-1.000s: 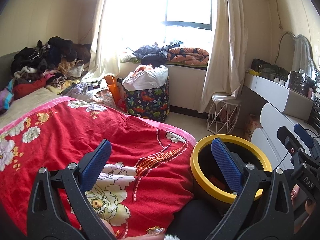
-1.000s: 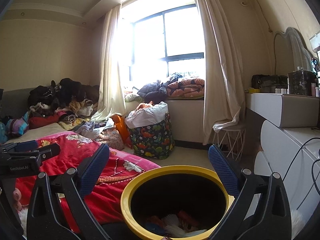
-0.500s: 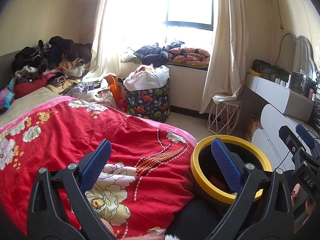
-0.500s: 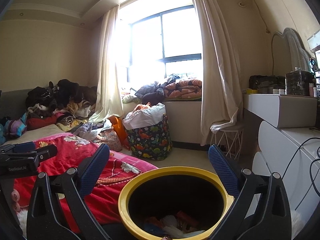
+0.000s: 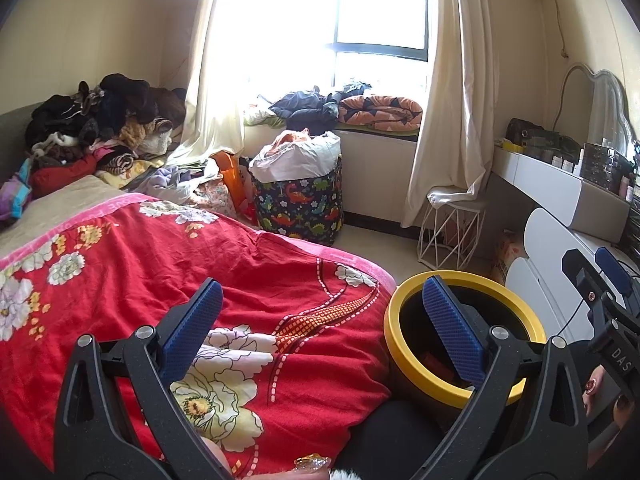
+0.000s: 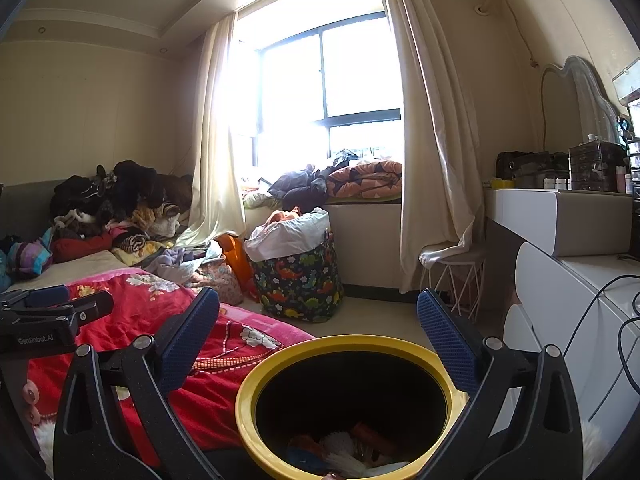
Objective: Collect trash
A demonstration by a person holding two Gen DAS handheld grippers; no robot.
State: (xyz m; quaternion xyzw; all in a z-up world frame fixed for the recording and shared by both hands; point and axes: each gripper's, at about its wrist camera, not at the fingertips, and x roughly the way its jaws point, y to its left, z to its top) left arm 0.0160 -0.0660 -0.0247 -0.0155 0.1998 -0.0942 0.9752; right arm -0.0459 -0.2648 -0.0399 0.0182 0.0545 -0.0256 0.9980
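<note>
A black trash bin with a yellow rim (image 5: 412, 300) stands on the floor beside the bed; it also shows in the right wrist view (image 6: 340, 342). Mixed trash (image 6: 348, 448), red, white and blue pieces, lies at its bottom. My left gripper (image 5: 320, 320) is open and empty above the red floral blanket (image 5: 120, 264), left of the bin. My right gripper (image 6: 320, 336) is open and empty, held just above the bin's mouth. The right gripper also shows at the right edge of the left wrist view (image 5: 600, 292).
A dinosaur-print basket (image 5: 300, 208) with a white bag stands under the window. A white wire stool (image 5: 452, 228) is by the curtain. White drawers and a dresser (image 6: 560, 280) line the right wall. Clothes (image 5: 104, 120) are piled at the bed's far end.
The right wrist view has tilted slightly upward and shifted, so the bin sits a little lower and further left in it. The left gripper has barely moved. Both stay open.
</note>
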